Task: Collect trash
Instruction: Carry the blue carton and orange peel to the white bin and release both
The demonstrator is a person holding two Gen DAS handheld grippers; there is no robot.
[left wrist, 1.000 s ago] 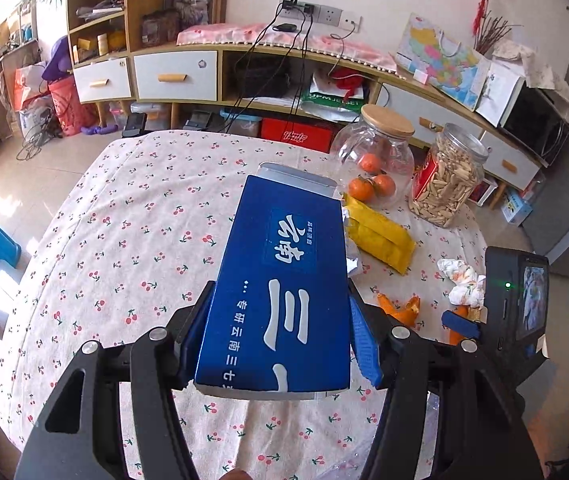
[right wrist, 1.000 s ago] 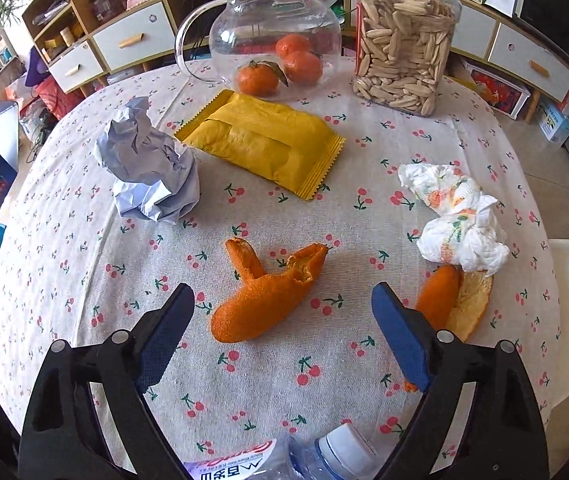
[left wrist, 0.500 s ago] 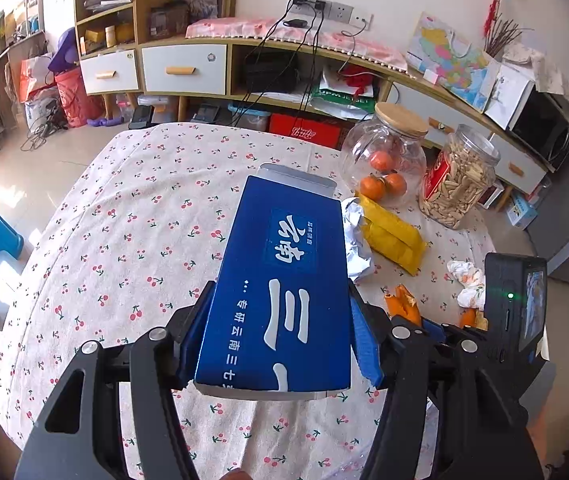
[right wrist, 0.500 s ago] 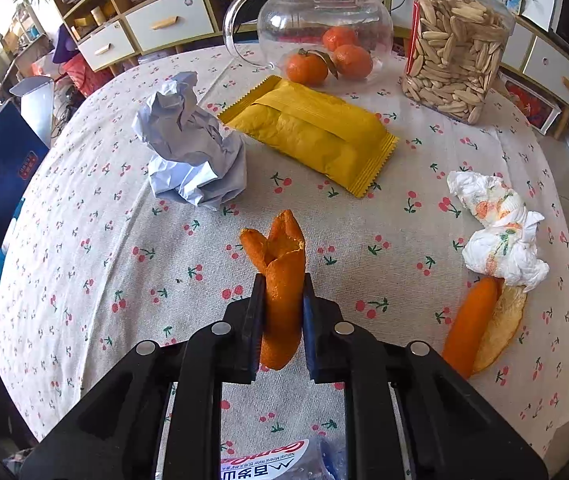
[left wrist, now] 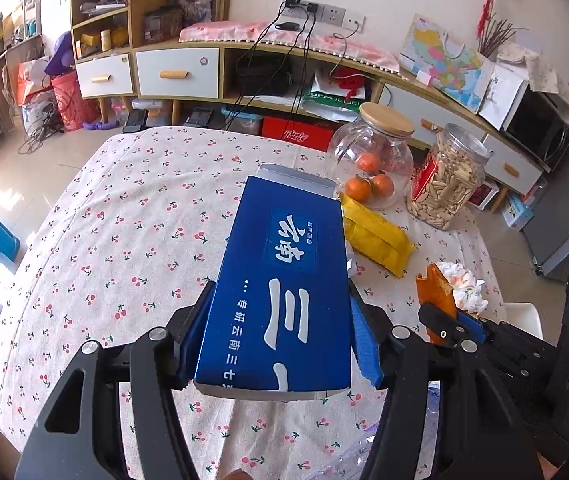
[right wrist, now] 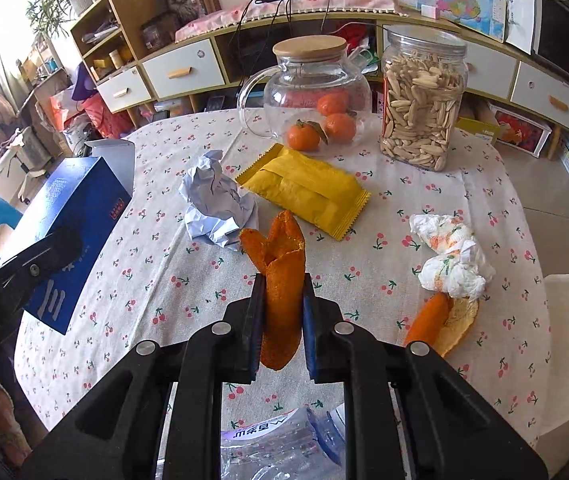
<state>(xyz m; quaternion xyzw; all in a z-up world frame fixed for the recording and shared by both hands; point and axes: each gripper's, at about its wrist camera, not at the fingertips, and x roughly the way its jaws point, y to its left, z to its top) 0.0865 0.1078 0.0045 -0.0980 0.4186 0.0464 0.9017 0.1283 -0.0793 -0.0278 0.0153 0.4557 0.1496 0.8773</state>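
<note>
**Orange peel lifted; blue box held ready**

Item 1. Right gripper [right wrist: 283, 322]: jaws pressed together on a curled strip of orange peel [right wrist: 280, 280], held upright above the cherry-print tablecloth [right wrist: 132, 280], clear of it. A second ago these jaws stood spread either side of the peel as it lay flat on the cloth; they have just been closing, and the peel is now pinched between them and raised.

Item 2. Left gripper [left wrist: 280, 344]: jaws clamped on the sides of a blue cardboard box with white lettering [left wrist: 280, 292], open flap at its far end, held over the near left part of the tabletop. Unchanged from the earlier frames.

Item 3. Near edge: clear plastic bottle [right wrist: 280, 440], lying down.

Item 4. Right edge: second orange peel [right wrist: 440, 328], touching a crumpled white tissue [right wrist: 450, 260].

Item 5. Centre: crumpled white paper ball [right wrist: 216, 204]; yellow foil packet [right wrist: 304, 188] just beyond.

Item 6. Far edge: glass jug of oranges [right wrist: 316, 92]; plastic jar of seeds [right wrist: 420, 100].

Risks: the peel is soft and gripped low, so it could slip or tear during transfer. The box opening looks narrow; a misaligned drop would likely put the peel back on the cloth.
</note>
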